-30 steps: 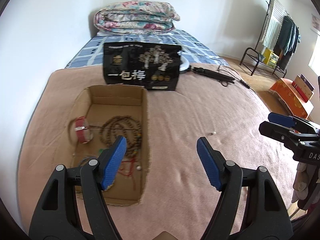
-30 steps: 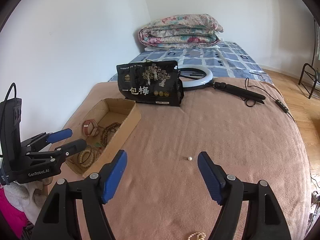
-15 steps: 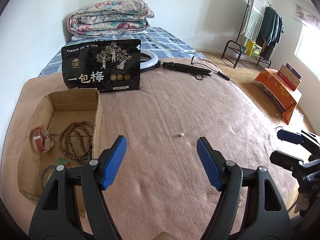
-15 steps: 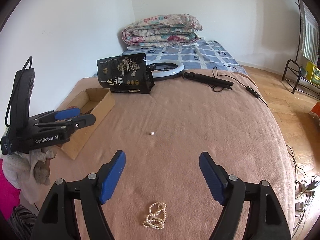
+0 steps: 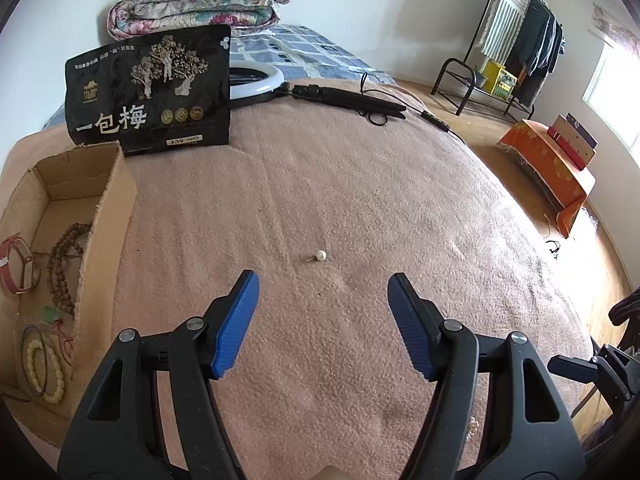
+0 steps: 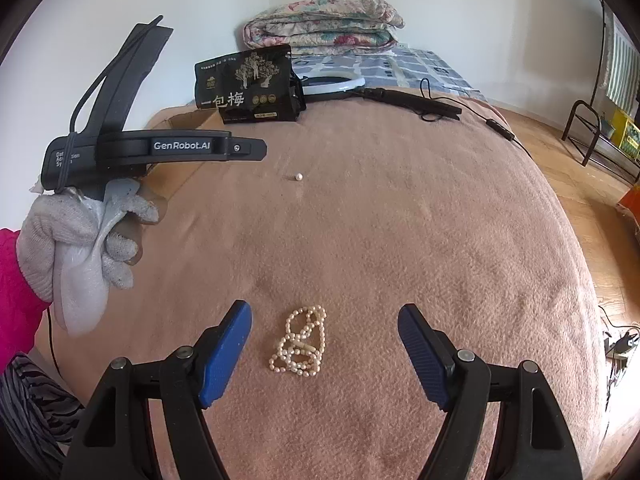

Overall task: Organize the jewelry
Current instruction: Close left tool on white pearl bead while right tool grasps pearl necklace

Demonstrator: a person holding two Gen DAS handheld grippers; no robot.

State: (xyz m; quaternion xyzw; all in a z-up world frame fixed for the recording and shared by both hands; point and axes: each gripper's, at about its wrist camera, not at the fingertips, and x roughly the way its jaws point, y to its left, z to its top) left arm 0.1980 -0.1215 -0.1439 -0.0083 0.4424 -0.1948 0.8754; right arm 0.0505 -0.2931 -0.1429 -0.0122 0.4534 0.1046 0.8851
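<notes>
A single pearl stud (image 5: 320, 256) lies on the pink blanket just ahead of my left gripper (image 5: 322, 292). Its jaws are closing with nothing between them. In the right wrist view a heaped pearl necklace (image 6: 300, 342) lies on the blanket, and my right gripper (image 6: 325, 320) hangs over it, open, with a blue finger on either side and neither touching it. At the left, the cardboard box (image 5: 108, 216) holds a brown bead strand (image 5: 66, 264), a red strap bracelet (image 5: 16, 268) and a cream bead bracelet (image 5: 40, 364). The pearl stud (image 6: 298, 177) also shows farther off.
A black snack bag (image 5: 152, 92) stands behind the box, with a ring light (image 5: 260, 80) and its cable beyond it. A folded quilt (image 5: 196, 0) lies at the back. A gloved hand (image 6: 80, 240) holds the left gripper. An orange-covered stool (image 5: 552, 164) and a clothes rack (image 5: 516, 40) stand off the bed.
The left gripper has swung right, from over the box to the pearl stud, and its jaws have narrowed a little. The right gripper has sunk toward the pearl necklace, now between its fingers.
</notes>
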